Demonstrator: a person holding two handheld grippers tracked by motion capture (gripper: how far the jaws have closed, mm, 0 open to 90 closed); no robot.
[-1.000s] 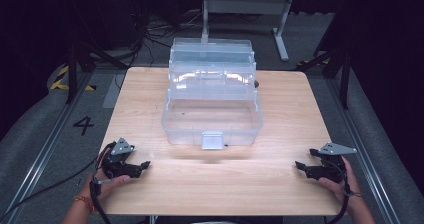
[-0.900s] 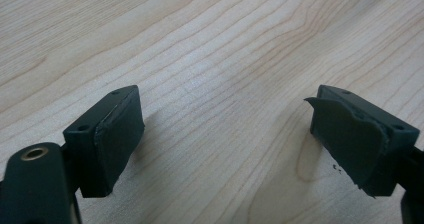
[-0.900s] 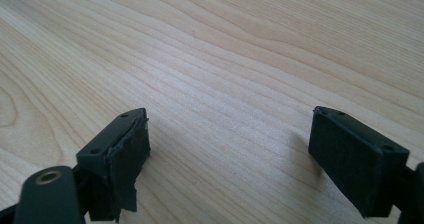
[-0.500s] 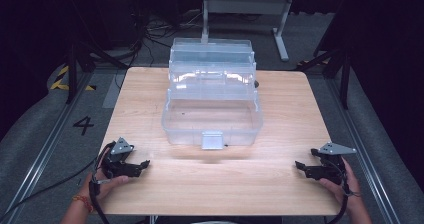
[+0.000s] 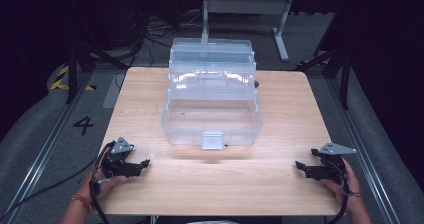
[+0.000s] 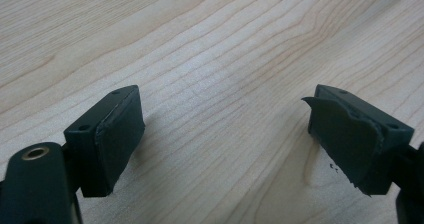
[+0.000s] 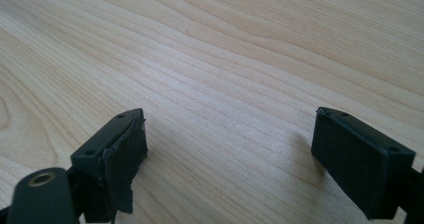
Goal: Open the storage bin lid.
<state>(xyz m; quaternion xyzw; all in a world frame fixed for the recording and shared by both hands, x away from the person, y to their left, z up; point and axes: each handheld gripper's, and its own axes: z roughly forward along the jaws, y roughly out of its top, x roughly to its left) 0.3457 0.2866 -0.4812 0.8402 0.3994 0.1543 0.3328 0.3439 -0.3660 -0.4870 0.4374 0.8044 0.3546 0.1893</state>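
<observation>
The left gripper point(image 5: 142, 163) rests low on the desk point(image 5: 220, 184), near the front left corner. Its jaws are wide apart and nothing is between them. In the left gripper view, the left gripper point(image 6: 225, 139) has bare wood under it. The right gripper point(image 5: 299, 166) rests near the front right corner. Its jaws are wide apart too, with nothing in them. In the right gripper view, the right gripper point(image 7: 230, 154) also has bare wood under it. A hand holds each gripper from the near edge.

The desk is light wood with thin lines in it. The two grippers point toward each other, well apart, and the wood between them is bare.

A clear plastic box point(image 5: 212, 116) sits in the middle of the desk, well apart from both grippers. Its lid stands open at the back, and a small latch point(image 5: 212, 140) faces the front.

Around the desk the floor point(image 5: 45, 149) is grey. A number four point(image 5: 83, 125) is marked on it at the left. Behind the desk the room is dark, with cables point(image 5: 150, 31) and a grey metal stand point(image 5: 245, 6).
</observation>
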